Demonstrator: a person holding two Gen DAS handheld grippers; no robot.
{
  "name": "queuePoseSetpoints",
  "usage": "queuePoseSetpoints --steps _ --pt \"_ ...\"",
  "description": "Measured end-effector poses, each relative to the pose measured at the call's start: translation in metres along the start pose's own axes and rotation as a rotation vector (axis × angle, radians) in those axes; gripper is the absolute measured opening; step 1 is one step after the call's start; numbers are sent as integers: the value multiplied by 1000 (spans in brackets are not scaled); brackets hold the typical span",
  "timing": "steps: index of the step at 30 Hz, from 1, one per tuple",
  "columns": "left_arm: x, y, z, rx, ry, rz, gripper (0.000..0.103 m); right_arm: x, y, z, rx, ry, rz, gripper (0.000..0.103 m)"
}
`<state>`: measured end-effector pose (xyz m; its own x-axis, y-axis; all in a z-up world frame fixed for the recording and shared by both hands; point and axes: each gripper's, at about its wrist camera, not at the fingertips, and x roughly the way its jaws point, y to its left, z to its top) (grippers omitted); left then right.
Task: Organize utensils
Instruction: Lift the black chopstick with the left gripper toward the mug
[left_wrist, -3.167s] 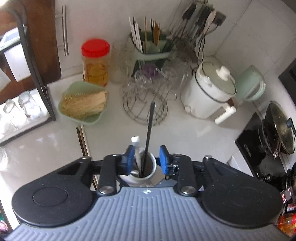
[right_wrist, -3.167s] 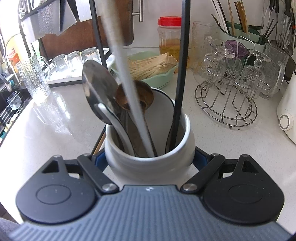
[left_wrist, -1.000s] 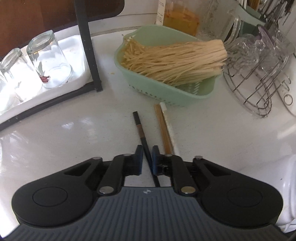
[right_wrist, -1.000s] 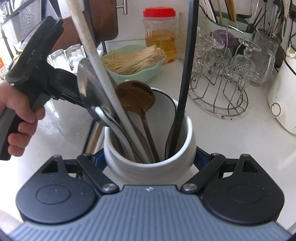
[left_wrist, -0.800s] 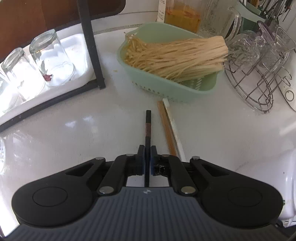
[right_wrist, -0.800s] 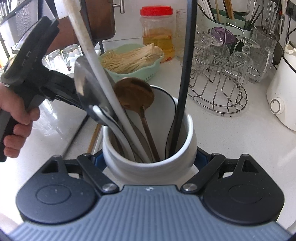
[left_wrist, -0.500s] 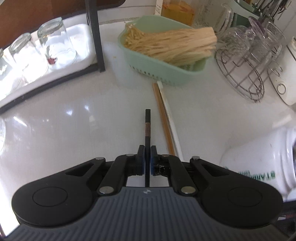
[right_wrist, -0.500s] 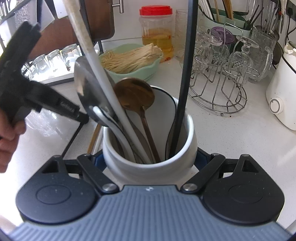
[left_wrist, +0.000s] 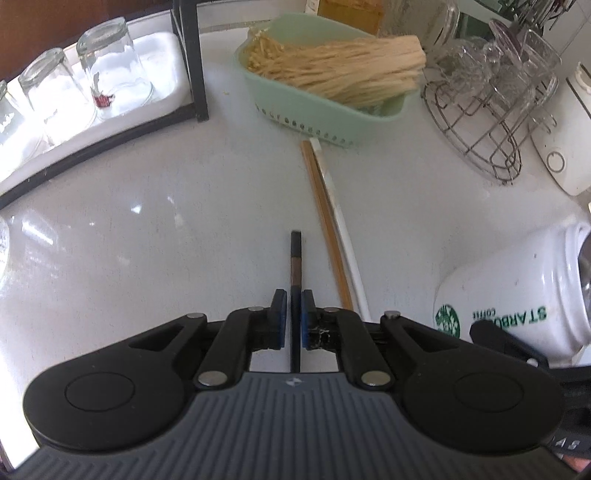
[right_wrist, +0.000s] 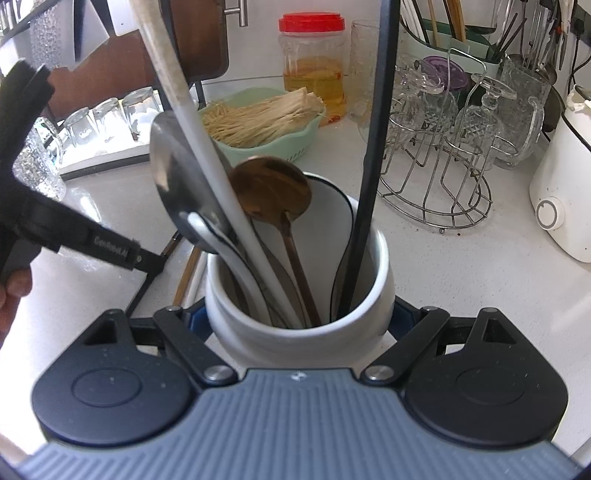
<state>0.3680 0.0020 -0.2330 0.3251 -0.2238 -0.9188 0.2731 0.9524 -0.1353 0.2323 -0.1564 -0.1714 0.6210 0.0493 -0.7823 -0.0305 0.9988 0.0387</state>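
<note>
My left gripper (left_wrist: 293, 295) has a black chopstick (left_wrist: 296, 254) between its pads, lifted above the white counter and pointing forward. Its jaws are opening slightly, and the pads still touch the stick. A wooden chopstick (left_wrist: 325, 206) and a white chopstick (left_wrist: 343, 229) lie side by side on the counter just right of it. My right gripper (right_wrist: 299, 317) is shut on a white ceramic utensil jar (right_wrist: 295, 332), which is tilted toward the camera. The jar holds a metal spoon (right_wrist: 177, 184), a wooden spoon (right_wrist: 273, 192), a white handle and a black handle. The left gripper (right_wrist: 147, 258) hangs left of the jar.
A green basket (left_wrist: 317, 125) of dry noodles sits beyond the chopstick ends. A wire rack (left_wrist: 487, 122) with glasses stands at the right. At the left are a tray of upturned glasses (left_wrist: 74, 92) and a black shelf post (left_wrist: 192, 62). A white cooker (right_wrist: 561, 206) stands far right.
My left gripper closed on the black chopstick, lifted it and drew back from the basket. The white jar has come into its view at the right. The right gripper stayed put.
</note>
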Motion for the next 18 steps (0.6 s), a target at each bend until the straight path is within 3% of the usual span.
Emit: queuePoseSetpoints --steps 7,18 --pt "1 -11 11 99 -34 32 12 0 0 -1 8 -1 -6 92" --pt "11 -23 12 174 -9 89 10 2 1 1 3 7 -12 92"
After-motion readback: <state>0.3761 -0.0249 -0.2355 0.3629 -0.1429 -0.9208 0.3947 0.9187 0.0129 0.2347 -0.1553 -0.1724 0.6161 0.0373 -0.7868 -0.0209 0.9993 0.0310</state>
